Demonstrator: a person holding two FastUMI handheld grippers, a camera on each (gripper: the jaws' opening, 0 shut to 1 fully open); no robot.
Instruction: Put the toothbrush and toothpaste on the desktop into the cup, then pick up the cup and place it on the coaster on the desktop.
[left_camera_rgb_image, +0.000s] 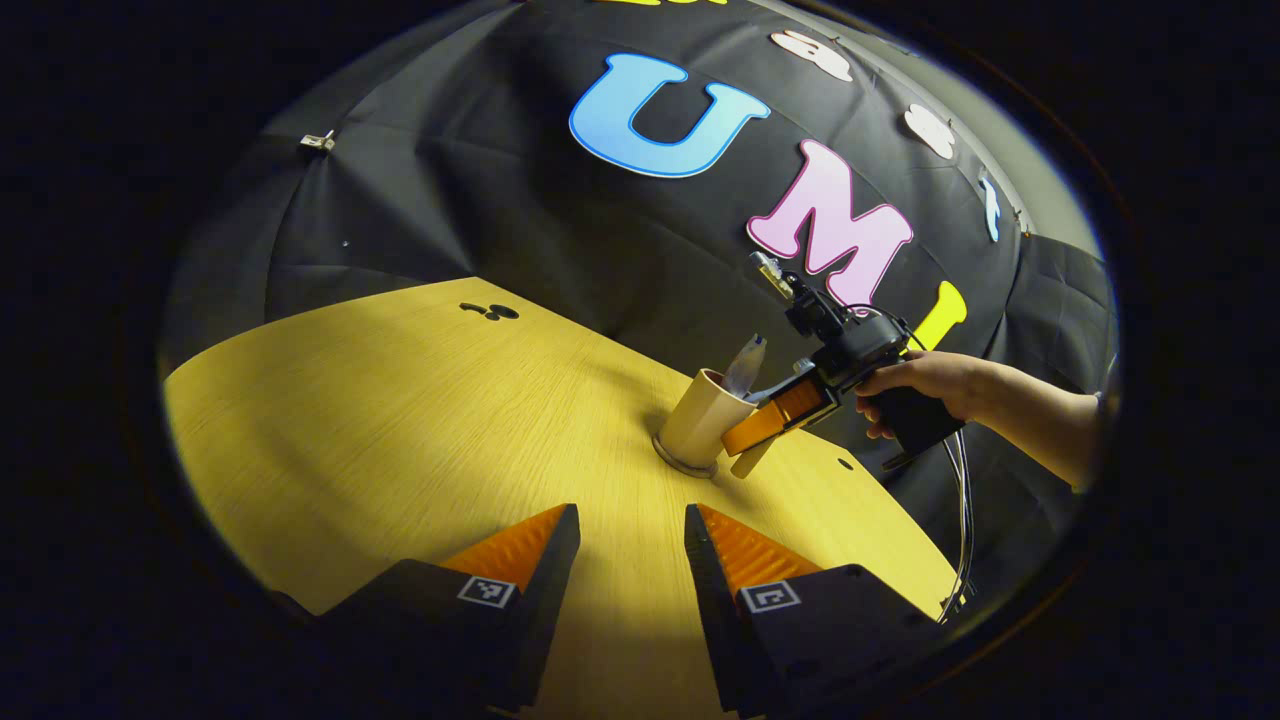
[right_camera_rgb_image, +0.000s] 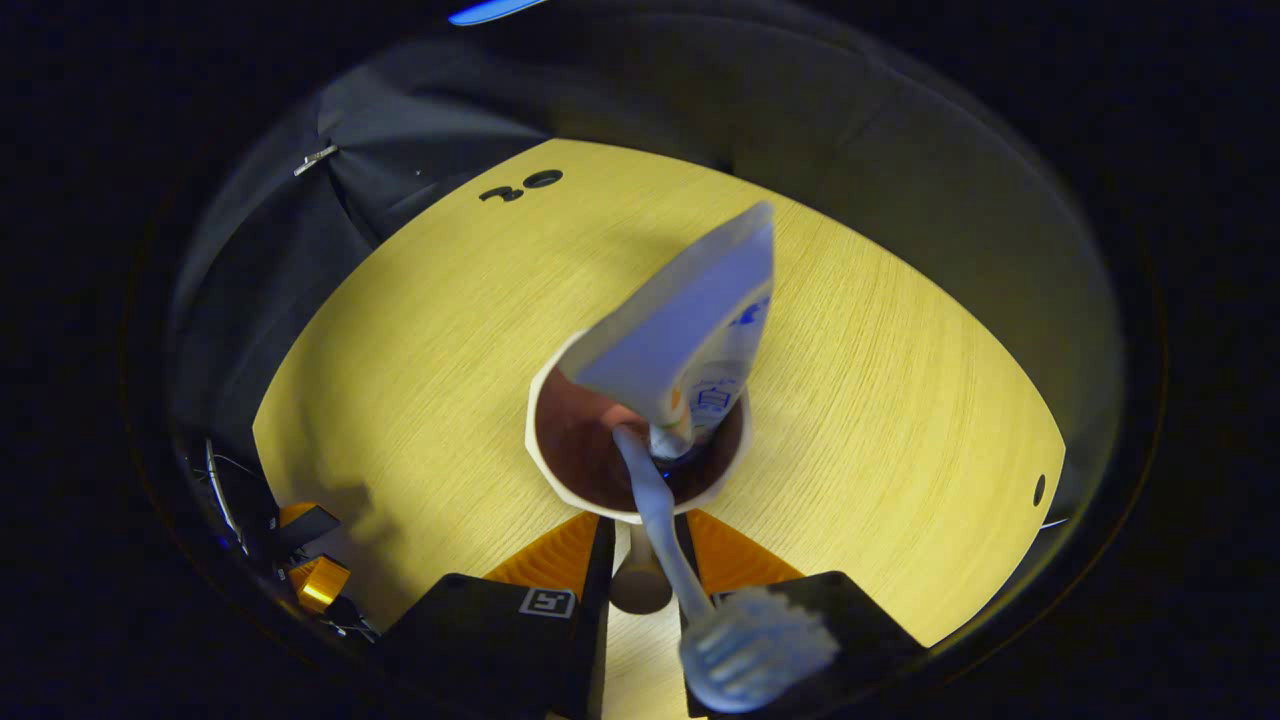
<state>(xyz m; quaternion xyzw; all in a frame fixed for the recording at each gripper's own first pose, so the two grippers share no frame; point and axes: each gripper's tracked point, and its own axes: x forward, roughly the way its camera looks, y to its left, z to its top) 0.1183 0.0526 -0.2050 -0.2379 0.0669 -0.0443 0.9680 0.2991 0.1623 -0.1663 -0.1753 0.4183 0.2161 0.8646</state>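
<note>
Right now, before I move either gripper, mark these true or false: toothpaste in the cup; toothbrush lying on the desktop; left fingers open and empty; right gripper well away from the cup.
1. The toothpaste is in the cup. True.
2. The toothbrush lies on the desktop. False: it stands in the cup, bristle end sticking out.
3. The left gripper has its fingers open and empty. True.
4. The right gripper is well away from the cup. False: its fingers close on the cup's handle.
</note>
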